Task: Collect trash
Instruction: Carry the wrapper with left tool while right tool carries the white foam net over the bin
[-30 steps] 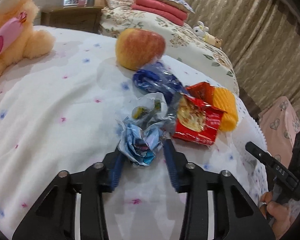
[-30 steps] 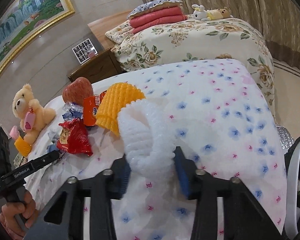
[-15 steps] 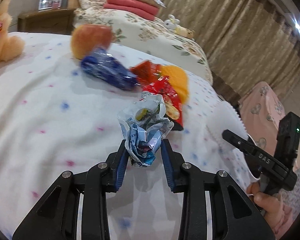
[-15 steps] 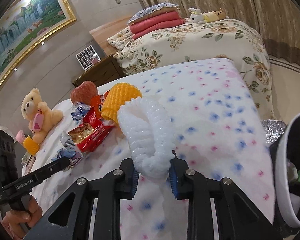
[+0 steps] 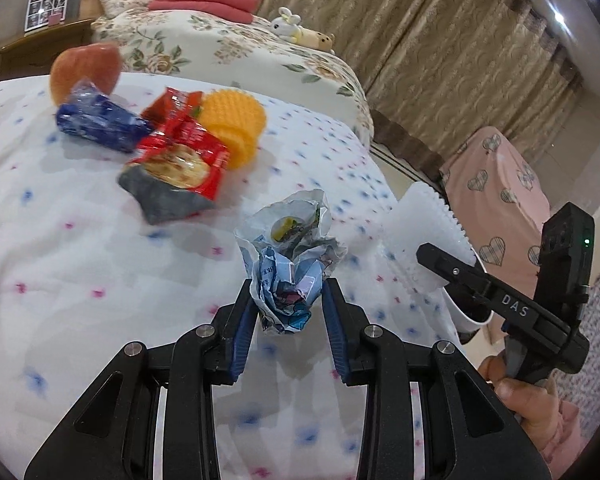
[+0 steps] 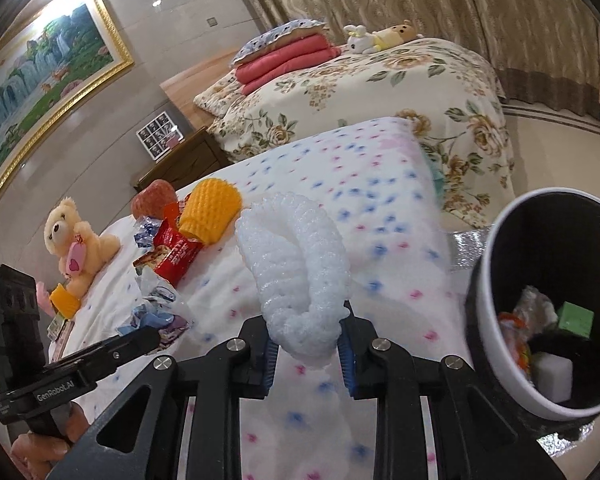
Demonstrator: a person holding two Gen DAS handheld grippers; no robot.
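- Left gripper pinched crumpled wrapper; thin grip, could slip.
- Right gripper squeezed white foam net; springy, might miss bin.

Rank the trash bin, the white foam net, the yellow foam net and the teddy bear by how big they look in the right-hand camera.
1. trash bin, largest.
2. white foam net; very near the camera, so it may look oversized.
3 and 4. teddy bear and yellow foam net look about alike; both lie farther off, so I won't rank them.
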